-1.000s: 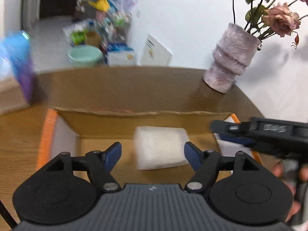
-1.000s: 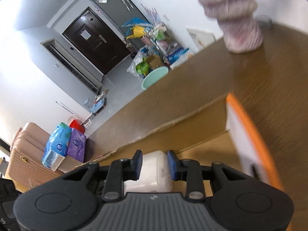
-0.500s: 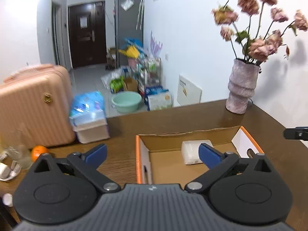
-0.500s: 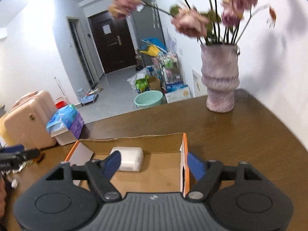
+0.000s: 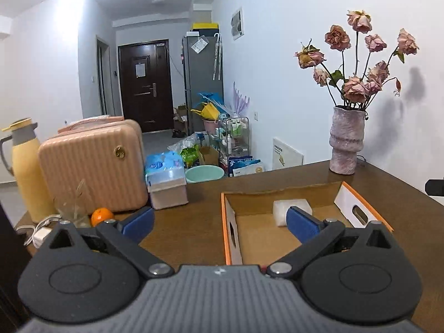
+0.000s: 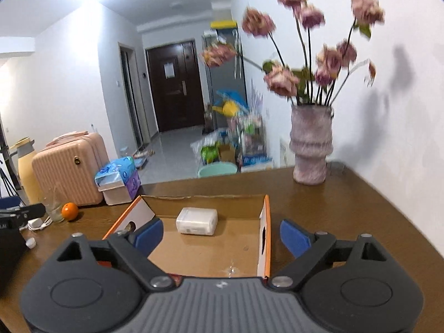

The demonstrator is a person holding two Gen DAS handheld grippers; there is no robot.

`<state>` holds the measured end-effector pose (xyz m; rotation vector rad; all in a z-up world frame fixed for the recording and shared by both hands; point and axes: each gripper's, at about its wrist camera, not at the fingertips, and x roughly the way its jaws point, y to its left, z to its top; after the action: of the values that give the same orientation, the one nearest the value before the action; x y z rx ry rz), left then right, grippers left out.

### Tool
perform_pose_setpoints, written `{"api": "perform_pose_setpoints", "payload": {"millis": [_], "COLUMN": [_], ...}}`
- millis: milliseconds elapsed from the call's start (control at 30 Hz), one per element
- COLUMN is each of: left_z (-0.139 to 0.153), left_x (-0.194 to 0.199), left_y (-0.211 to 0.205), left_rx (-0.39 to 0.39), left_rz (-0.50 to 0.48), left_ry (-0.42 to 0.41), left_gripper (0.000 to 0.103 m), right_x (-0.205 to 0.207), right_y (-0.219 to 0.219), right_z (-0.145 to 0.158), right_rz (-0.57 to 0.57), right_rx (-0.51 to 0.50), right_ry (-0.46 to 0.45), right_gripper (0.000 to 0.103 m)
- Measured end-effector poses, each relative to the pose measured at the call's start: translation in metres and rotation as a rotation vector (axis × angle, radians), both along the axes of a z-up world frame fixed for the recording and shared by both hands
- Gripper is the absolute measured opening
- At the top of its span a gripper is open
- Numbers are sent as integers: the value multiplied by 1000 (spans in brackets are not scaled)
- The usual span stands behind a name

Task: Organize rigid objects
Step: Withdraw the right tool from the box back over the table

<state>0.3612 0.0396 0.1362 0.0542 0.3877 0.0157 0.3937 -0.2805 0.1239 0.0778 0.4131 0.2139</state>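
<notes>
- Left wrist view: The left gripper (image 5: 219, 223) is spread wide with nothing between its blue pads. Its jaws have just been opening. The white box (image 5: 288, 211) lies in the cardboard tray (image 5: 230, 222), near the far wall, and one blue pad hides part of it. An orange (image 5: 102, 216) sits on the table (image 5: 191, 216) by the pink suitcase (image 5: 91, 166).
- Right wrist view: The right gripper (image 6: 220, 236) is spread wide too and holds nothing. Its jaws have just been opening. The white box (image 6: 197, 220) sits alone on the tray (image 6: 266, 236) floor, apart from both pads.
- Step, I think: the white box is put away, and both hands are free.
- Next, I think: find another hard thing, maybe the small white charger (image 6: 36, 224), and line open pads around it.
</notes>
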Motion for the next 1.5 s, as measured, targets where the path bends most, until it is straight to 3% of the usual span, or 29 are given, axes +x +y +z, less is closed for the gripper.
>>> {"api": "perform_pose_setpoints", "payload": {"millis": [167,333,533,633,733,900,1067,1200,1333,1500], "left_z": [-17,-37,-51,-55,-65,-88,-103,-107,-119,-136], "left_x": [-45,-91,-177,-220,-253,-293,-301,-296,-282,-255], "left_y": [5,13,25,29,33,44,43,38,35,37], "left_rx": [-36,-65,-94,-97,-60,-82,-96,-116,-106,-98], "left_rz": [-6,-9,-33,-95,-155,-106,-138,-134,-133,-125], "left_ry": [-25,-60,-145,-180,-171,-130,-78,-74,-36,22], "left_gripper": [103,103,103,103,103,103,103,103,103,103], "right_x": [-53,-99,-167,-204,-244,-295,-316,-320,-308,-275], "right_y": [1,-1,-8,-6,5,11,16,18,18,37], "right_z": [-21,-44,-71,-78,-86,-111,-119,-118,-126,-143], "right_rz": [-12,-5,-4,20,-7,-4,-32,-47,-36,3], "right_rx": [0,21,64,40,-26,42,41,3,28,-12], "right_ry": [-82,-97,-99,-117,-131,-109,-68,-105,-83,-1], "right_gripper": [100,101,103,103,103,103,103,103,103,100]}}
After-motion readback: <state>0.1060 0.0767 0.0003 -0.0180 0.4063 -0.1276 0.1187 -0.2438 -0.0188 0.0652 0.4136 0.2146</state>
